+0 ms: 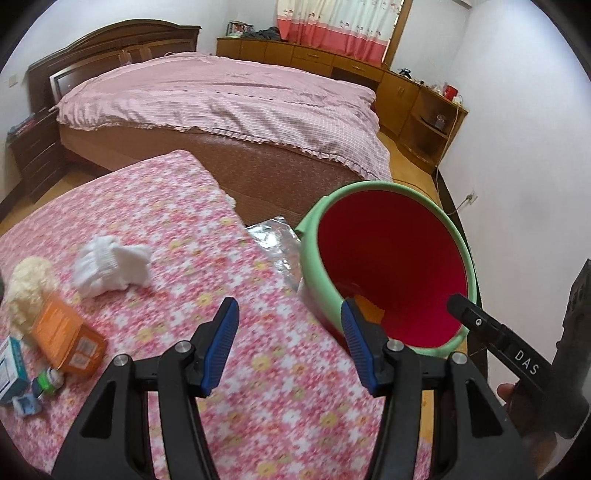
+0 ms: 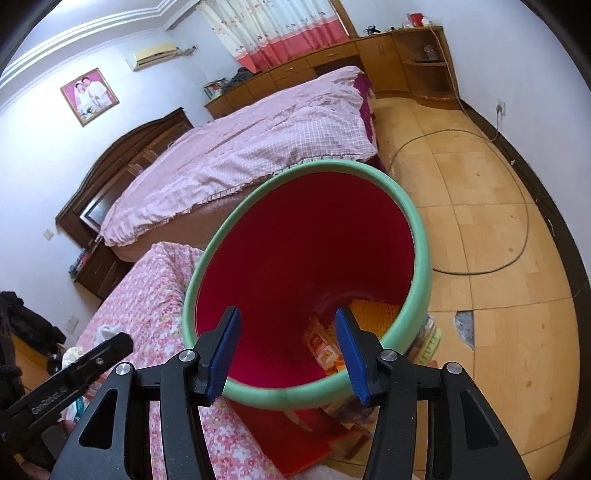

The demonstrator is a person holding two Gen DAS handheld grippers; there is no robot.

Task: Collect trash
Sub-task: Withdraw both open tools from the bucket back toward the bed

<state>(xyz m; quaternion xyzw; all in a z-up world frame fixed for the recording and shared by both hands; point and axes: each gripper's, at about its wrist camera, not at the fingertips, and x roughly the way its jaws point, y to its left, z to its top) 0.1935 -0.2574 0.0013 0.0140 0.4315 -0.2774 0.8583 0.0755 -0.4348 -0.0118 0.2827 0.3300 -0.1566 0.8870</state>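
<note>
Smooth plastic bin (image 2: 419, 236), floral cloth table cover (image 1: 155, 206), glossy wooden floor (image 2: 491, 251).

Black-framed left gripper (image 1: 290, 345) and right gripper (image 2: 288, 350) — blue ribbed pads; silver screws; white lettering

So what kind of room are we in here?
A home bedroom, most likely. There is a large bed with a pink checked cover and a dark wooden headboard, curtains at the window, and a framed portrait on the wall.

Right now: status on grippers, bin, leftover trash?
Left gripper open, empty, over the table. Right gripper open, empty, over the bin. Orange box, tissue left. Nothing blocking.
</note>
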